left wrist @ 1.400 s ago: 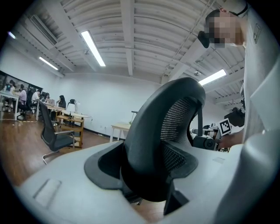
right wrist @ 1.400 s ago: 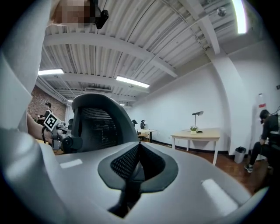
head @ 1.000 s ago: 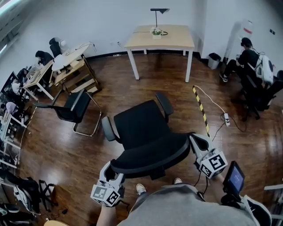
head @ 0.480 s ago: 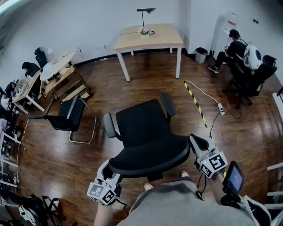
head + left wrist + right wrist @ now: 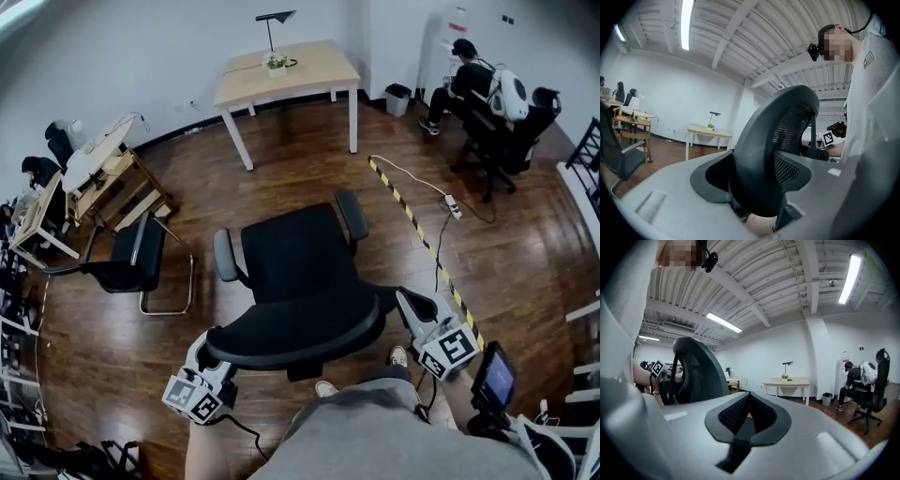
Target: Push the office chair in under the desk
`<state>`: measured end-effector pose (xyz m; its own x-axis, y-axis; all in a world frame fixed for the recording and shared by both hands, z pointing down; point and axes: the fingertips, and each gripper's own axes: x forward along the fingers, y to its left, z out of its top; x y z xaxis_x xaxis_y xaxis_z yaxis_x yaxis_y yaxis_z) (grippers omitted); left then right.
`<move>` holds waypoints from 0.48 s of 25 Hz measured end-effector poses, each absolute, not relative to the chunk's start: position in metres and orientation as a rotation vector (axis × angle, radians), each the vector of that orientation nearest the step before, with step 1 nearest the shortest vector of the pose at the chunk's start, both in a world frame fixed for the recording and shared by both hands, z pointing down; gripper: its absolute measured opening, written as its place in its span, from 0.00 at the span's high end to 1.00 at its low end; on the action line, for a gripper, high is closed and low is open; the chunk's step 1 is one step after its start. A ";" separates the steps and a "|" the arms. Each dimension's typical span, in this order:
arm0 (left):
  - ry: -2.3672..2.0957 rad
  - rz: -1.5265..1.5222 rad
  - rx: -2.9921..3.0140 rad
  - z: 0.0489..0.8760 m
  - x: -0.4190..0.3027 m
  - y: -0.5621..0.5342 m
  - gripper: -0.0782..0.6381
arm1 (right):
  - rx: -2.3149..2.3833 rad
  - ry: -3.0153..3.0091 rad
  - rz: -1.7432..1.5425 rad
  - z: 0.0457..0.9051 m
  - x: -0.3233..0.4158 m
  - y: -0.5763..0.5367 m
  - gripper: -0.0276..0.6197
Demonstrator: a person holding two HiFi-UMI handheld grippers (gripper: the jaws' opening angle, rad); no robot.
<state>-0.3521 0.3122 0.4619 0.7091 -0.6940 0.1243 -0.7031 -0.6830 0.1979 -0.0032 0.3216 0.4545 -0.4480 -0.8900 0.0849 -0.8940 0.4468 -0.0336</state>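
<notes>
Office chair (image 5: 295,272) mid-room, well apart from the far tabletop (image 5: 291,70).
The left claw (image 5: 209,347), spread wide, clamps the backrest's left edge; the right claw (image 5: 405,302), pinched together and empty, sits at the backrest's right edge, on the near side.

The office chair (image 5: 298,253), black with a mesh backrest, a padded seat and two curved armrests, is being seen standing upright on the wooden floor in the near middle of the scene, its backrest lying nearest and its seat facing the far side. The desk (image 5: 314,67), a light wooden top on four white legs, is being seen standing against the far wall, beyond the chair's front and well apart from it. The chair is not yet being tucked beneath it.
</notes>
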 end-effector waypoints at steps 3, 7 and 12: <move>-1.075 0.055 2.702 0.464 -0.361 0.303 0.54 | 1.617 -2.614 0.126 0.461 -0.011 0.325 0.95; -1.054 0.064 2.709 0.465 -0.371 0.297 0.54 | 1.552 -2.634 0.117 0.462 -0.027 0.329 0.95; -1.033 0.073 2.710 0.464 -0.372 0.299 0.54 | 1.392 -2.742 0.123 0.453 -0.042 0.334 0.92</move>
